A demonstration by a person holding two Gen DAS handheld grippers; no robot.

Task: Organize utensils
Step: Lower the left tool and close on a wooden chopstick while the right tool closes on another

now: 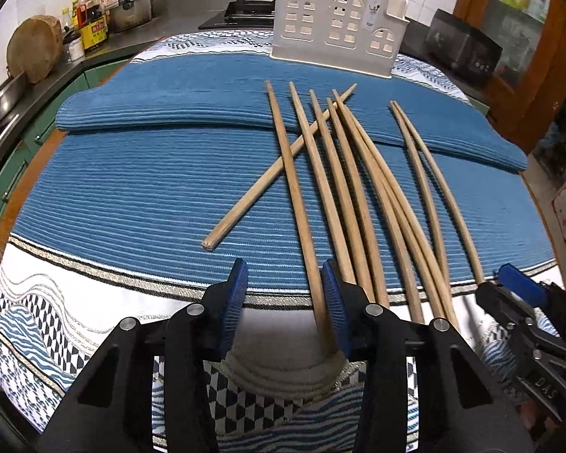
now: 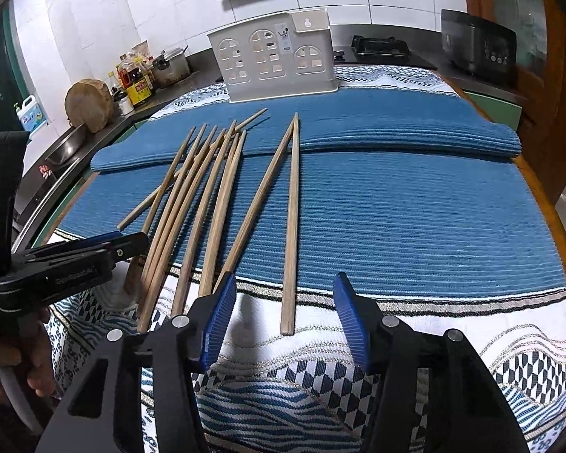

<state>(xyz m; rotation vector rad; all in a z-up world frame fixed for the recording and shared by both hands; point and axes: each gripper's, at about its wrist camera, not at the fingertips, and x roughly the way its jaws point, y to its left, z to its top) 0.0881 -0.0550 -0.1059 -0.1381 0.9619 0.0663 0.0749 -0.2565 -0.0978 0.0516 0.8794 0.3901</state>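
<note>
Several wooden chopsticks [image 1: 336, 188] lie fanned out on a blue ribbed mat [image 1: 132, 188], one crossing diagonally under the others. My left gripper [image 1: 283, 294] is open, and the near end of the leftmost chopstick [image 1: 305, 226] lies between its jaws beside the right pad. My right gripper [image 2: 285, 313] is open, with the end of the rightmost chopstick [image 2: 292, 226] between its jaws, untouched. The chopsticks also show in the right wrist view [image 2: 207, 196]. A white house-shaped utensil holder [image 1: 339, 26] stands at the far edge of the mat, also in the right wrist view [image 2: 275, 56].
A patterned blue and white cloth [image 1: 75, 302] covers the table under the mat. A kitchen counter behind holds a wooden block [image 1: 34, 49], bottles [image 1: 90, 22], a pot [image 1: 132, 7], a stove [image 1: 249, 11] and a dark appliance [image 1: 464, 49]. A sink [image 2: 64, 151] sits at left.
</note>
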